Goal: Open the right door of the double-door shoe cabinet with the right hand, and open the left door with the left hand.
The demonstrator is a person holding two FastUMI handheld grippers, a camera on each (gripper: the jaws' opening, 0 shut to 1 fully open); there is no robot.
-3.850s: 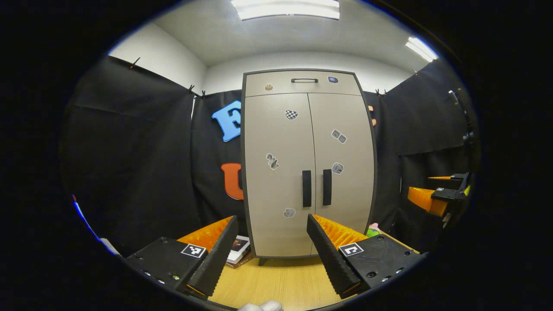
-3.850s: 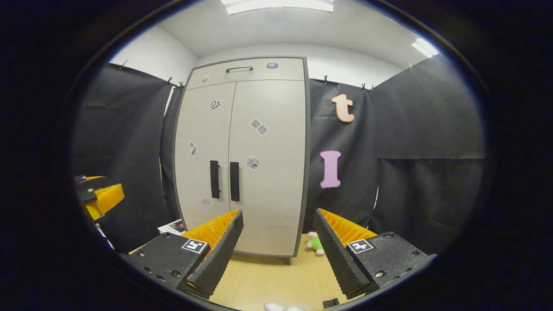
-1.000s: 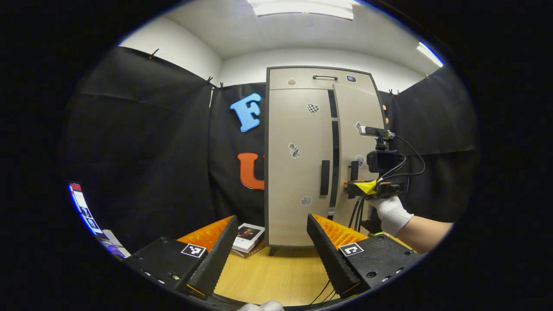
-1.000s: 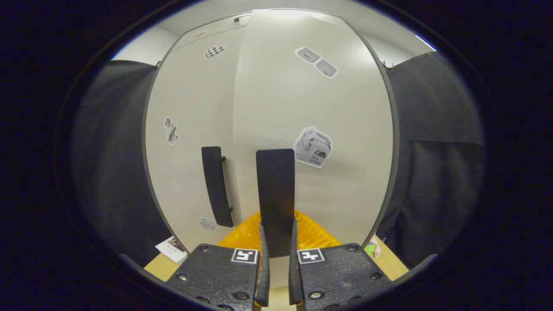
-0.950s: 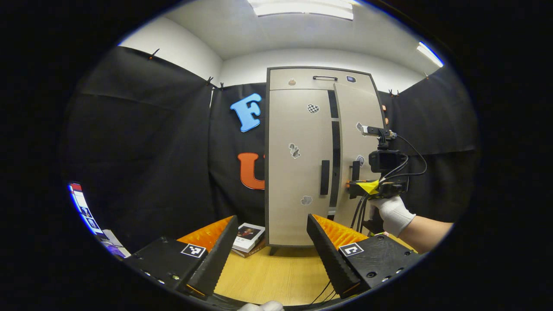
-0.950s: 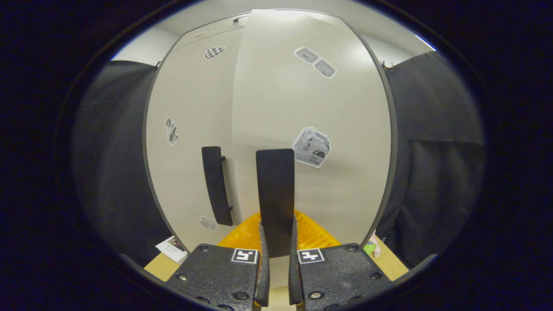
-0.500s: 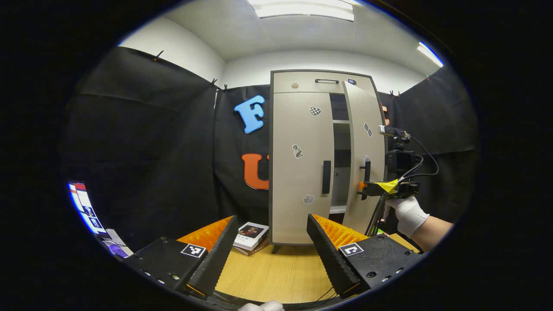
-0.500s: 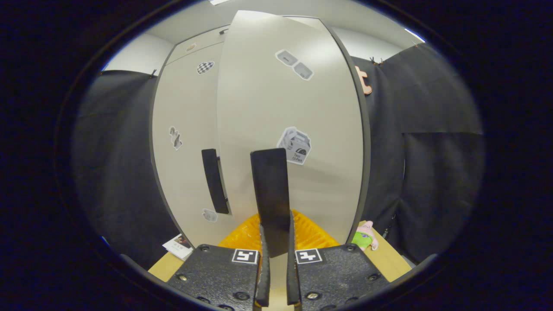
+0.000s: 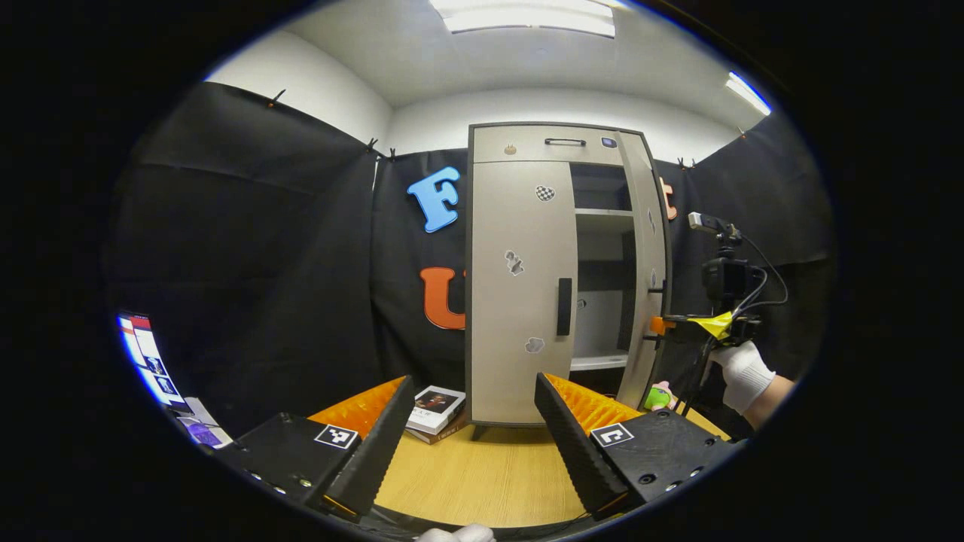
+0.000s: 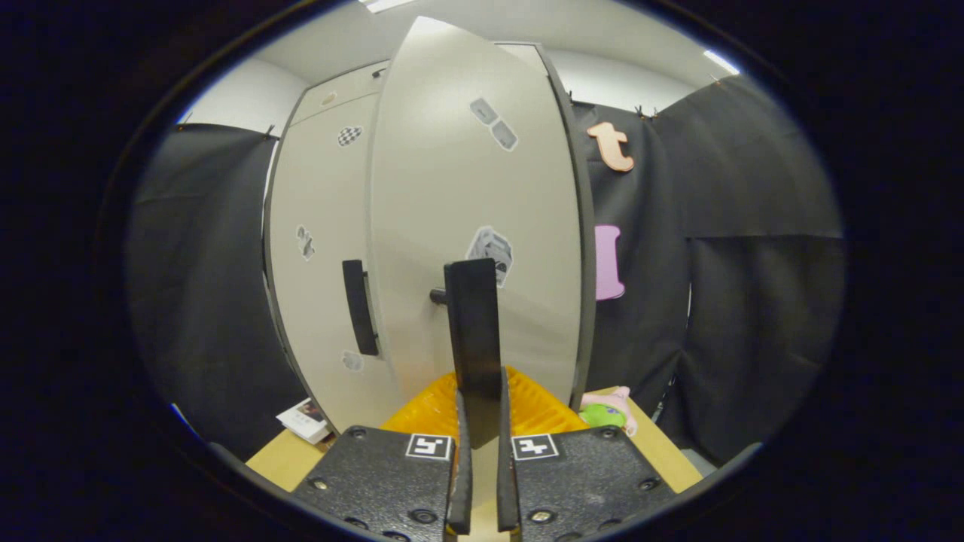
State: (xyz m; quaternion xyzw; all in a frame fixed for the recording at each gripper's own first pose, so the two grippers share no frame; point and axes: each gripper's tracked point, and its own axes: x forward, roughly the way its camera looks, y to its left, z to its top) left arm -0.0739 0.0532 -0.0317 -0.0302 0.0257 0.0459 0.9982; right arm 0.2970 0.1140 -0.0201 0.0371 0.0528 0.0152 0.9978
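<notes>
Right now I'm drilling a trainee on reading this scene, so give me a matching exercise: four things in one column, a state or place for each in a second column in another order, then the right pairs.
Things:
1. right door
2. left door
3. left gripper
4. books

States or places:
A. open, over the table, holding nothing
B. swung wide open, its handle between the right gripper's fingers
C. on the table by the cabinet's left foot
D. closed

Pairs: 1-B, 2-D, 3-A, 4-C
</notes>
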